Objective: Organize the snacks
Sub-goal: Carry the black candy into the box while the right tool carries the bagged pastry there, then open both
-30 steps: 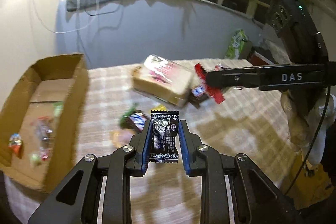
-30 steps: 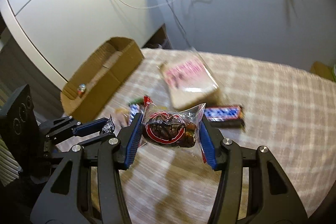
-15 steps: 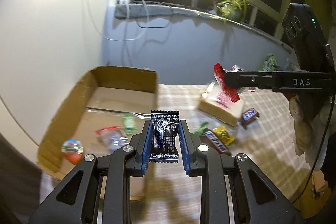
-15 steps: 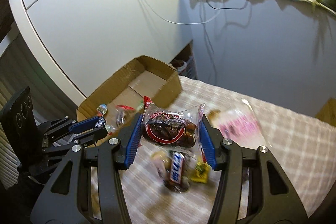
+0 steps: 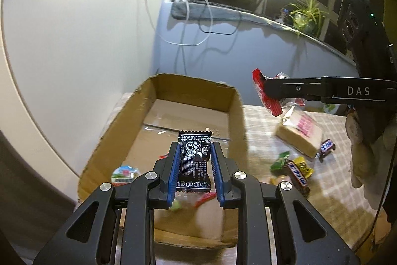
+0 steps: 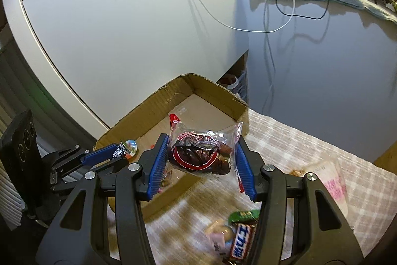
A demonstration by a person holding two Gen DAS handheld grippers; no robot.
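The left gripper (image 5: 194, 169) clamps a small black sachet (image 5: 194, 162) with white print upright between its blue pads, the jaws set narrow around it. Just beyond and below these fingertips lies the open cardboard box (image 5: 238, 113); on its floor, partly hidden under the fingers, are a round sweet with a picture lid (image 5: 124, 171), a red-and-clear wrapper and something green. To the right of the fingers, on the checked tablecloth (image 5: 330, 193), sit a blue-wrapped chocolate bar (image 5: 297, 173), a yellow packet, a green one and a tan block with a pink label (image 5: 301, 132).

The right gripper (image 6: 201, 153) pinches a clear bag of dark snacks with a red ring print (image 6: 198, 153) at about half width, the pads pressing its sides. The bag hangs over the box's near right corner (image 6: 198, 188). Below the right fingers, on the cloth, lies the blue bar (image 6: 242, 244). To their left, the other gripper's sachet tip (image 6: 119, 150) reaches over the box.
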